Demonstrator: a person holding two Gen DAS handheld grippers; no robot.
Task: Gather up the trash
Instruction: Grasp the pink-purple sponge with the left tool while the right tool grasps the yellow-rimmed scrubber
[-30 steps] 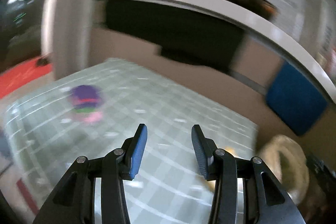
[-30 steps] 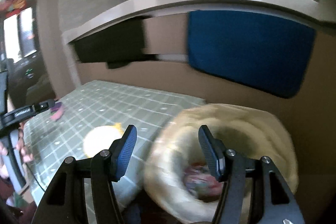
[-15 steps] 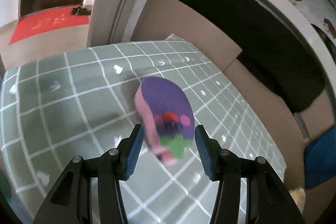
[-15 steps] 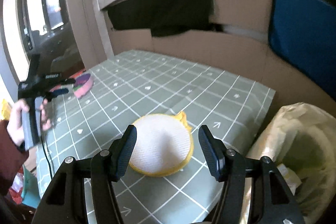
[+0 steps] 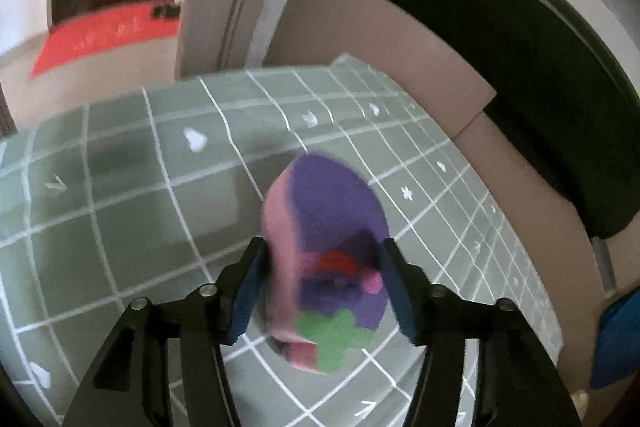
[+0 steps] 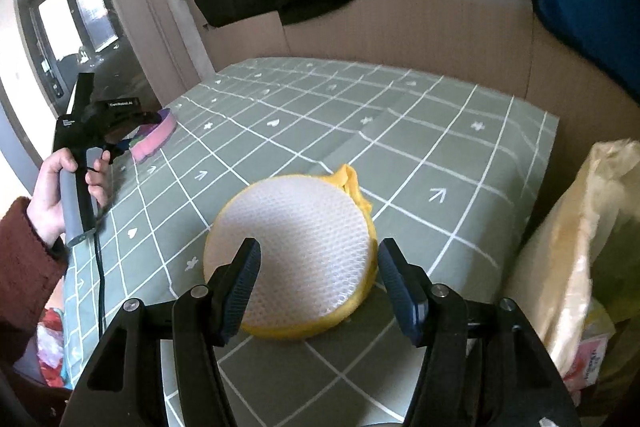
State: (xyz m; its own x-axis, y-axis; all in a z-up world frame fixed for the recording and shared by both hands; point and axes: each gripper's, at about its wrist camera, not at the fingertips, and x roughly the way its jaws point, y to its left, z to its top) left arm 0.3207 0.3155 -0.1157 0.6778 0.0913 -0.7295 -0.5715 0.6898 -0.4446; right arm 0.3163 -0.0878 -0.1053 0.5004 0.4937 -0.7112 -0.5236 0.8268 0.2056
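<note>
The left gripper [image 5: 322, 291] stands wide, its fingers either side of a purple and pink sponge [image 5: 326, 255] on the green checked bench [image 5: 120, 195]. The right gripper [image 6: 318, 283] stands wide around a round yellow sponge [image 6: 294, 259], a trash bag [image 6: 576, 239] just beside.

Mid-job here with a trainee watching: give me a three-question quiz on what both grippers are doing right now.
1. True or false: the right gripper is clamped shut on the round yellow sponge.
2. Multiple choice: the purple and pink sponge lies (A) inside the trash bag, (B) between the fingers of the left gripper, (C) on top of the yellow sponge.
3. Fill in: both sponges sit on the green ____ tablecloth.

Key: 1 false, its jaws are open on either side of the sponge. 2 B. 3 checked.
</note>
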